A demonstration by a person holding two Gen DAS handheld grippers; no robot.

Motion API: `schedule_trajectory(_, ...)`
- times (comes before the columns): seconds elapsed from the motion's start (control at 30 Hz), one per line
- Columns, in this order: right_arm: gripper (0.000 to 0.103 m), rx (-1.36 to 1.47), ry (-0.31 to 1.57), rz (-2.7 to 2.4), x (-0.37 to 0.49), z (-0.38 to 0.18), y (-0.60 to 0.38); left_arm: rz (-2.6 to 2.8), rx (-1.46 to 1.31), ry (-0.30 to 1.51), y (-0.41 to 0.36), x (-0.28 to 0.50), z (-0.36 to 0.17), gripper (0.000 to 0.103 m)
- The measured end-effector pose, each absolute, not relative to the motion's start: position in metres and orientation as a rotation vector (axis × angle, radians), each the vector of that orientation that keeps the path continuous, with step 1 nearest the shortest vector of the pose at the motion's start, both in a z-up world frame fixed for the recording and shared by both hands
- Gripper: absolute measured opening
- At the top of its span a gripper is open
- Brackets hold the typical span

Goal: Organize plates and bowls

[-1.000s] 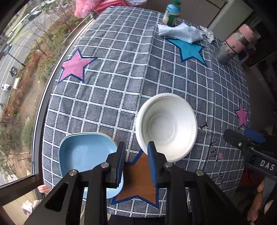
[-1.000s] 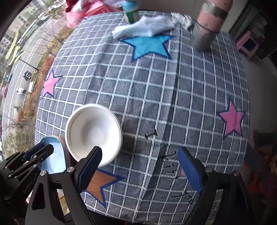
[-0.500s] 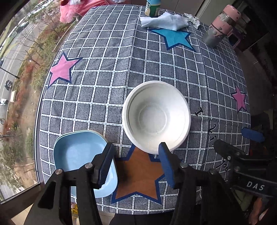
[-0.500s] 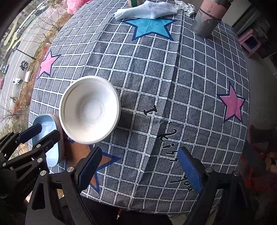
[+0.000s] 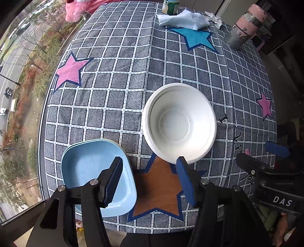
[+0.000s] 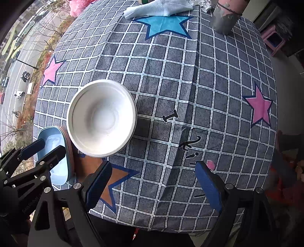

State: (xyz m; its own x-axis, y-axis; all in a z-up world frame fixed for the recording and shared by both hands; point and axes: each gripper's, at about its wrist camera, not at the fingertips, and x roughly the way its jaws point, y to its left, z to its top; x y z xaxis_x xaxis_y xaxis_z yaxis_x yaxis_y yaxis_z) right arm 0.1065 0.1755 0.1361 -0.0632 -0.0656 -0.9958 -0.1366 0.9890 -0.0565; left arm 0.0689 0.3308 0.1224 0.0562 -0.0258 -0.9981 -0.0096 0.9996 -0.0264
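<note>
A white round bowl stands upright on the checked tablecloth, just beyond the right fingertip of my left gripper. The jaws of that gripper are opening, with nothing between them, over an orange star patch. A stack of light blue square plates lies at the table's near left corner, partly behind the left finger. My right gripper hangs wide open over bare cloth, to the right of the bowl. In the right wrist view the blue plates show at the lower left.
At the far end lie a pale blue cloth, a green bottle and a pink and grey flask. The table's left edge runs along a window. A pink stool stands on the floor to the right.
My left gripper's jaws have spread from a narrow gap to a wide one, and the white bowl's rim now lies clear of its right finger. The right gripper has stayed open.
</note>
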Motion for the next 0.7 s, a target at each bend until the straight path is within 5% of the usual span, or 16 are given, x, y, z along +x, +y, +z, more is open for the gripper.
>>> schedule_trajectory(0.57,0.09,-0.081,1.632,0.042,0.129,0.11,0.182,-0.075,0.029,1.567,0.348,0.128,0.086,0.063)
schedule_trajectory(0.7,0.074,-0.011,1.673,0.034,0.137,0.093,0.183,-0.115,0.062,1.584,0.339,0.136,0.073,0.063)
